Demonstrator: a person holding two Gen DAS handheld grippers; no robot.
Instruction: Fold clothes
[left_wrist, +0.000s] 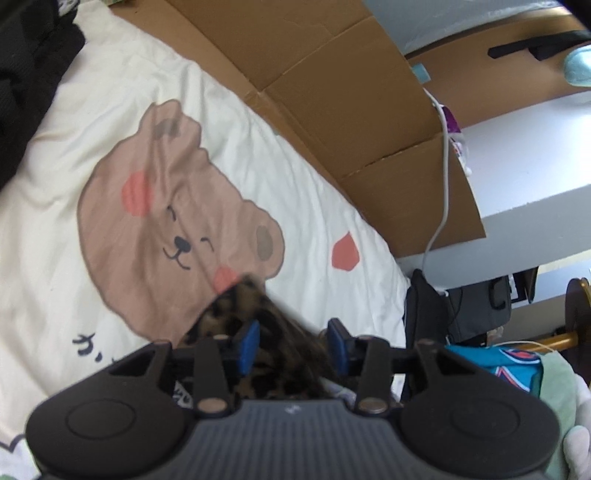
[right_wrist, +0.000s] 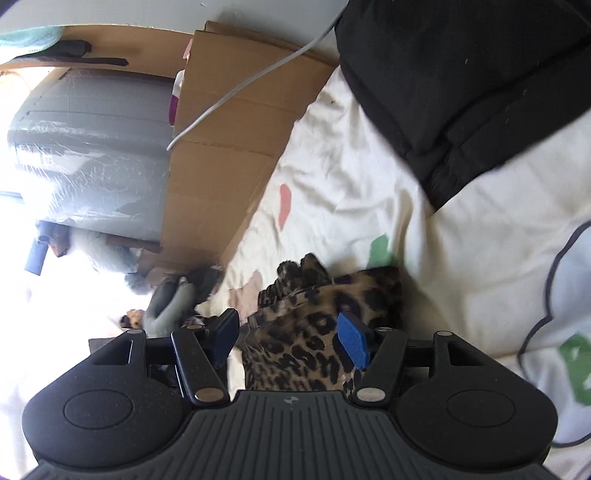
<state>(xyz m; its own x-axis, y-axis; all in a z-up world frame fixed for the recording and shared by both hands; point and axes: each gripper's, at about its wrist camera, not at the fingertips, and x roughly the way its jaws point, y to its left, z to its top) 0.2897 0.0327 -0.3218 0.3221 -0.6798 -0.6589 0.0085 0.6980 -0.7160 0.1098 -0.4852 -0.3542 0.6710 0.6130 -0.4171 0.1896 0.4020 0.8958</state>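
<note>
**Leopard garment between both grippers**

I am holding the left hand-held gripper (left_wrist: 292, 345) spread, the leopard-print garment (left_wrist: 258, 332) passing loosely between its pads. My right hand-held gripper (right_wrist: 291, 336) is also standing spread over the same garment (right_wrist: 314, 332). Beyond, the bear-print bedsheet (left_wrist: 147, 206) is lying; farther off, cardboard (left_wrist: 332, 92) is leaning.

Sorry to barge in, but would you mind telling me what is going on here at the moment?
A person is folding clothes on a bed, holding a gripper in each hand. Both the left gripper and the right gripper have their jaws open around a leopard-print garment, not clamped on it. It lies bunched on the cream bear-print duvet. A black garment sits further back, with cardboard along the bedside.
</note>
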